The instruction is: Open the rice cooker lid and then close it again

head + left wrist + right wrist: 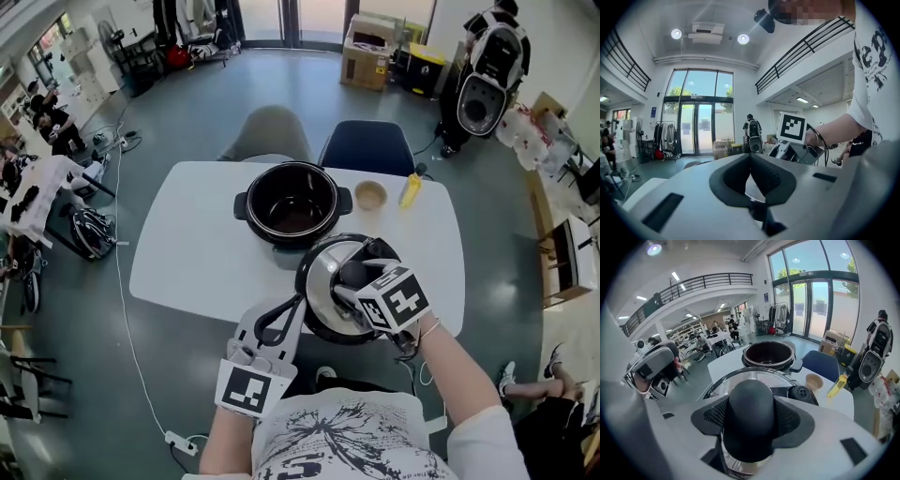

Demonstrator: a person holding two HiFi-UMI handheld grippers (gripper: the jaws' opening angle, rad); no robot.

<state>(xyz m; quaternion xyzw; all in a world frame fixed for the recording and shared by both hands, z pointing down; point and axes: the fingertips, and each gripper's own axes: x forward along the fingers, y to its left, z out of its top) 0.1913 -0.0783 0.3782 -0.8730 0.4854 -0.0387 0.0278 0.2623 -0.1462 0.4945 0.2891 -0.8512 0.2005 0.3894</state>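
The black rice cooker pot (292, 202) (768, 354) stands open on the white table (187, 244). Its round lid (323, 295) (740, 378), shiny metal with a black rim, hangs tilted over the table's near edge, in front of the pot. My right gripper (352, 275) (751, 423) points steeply down and is shut on the lid's black knob (751, 404). My left gripper (296, 304) (751, 161) lies level at the lid's near-left edge. Its pads meet at the tips, with silvery lid metal showing between them.
A small brown cup (370, 195) (814, 380) and a yellow bottle (411, 190) (836, 384) stand on the table right of the pot. A blue chair (367, 145) and a grey chair (274, 131) sit at the far side. Cardboard boxes (367, 52) stand beyond.
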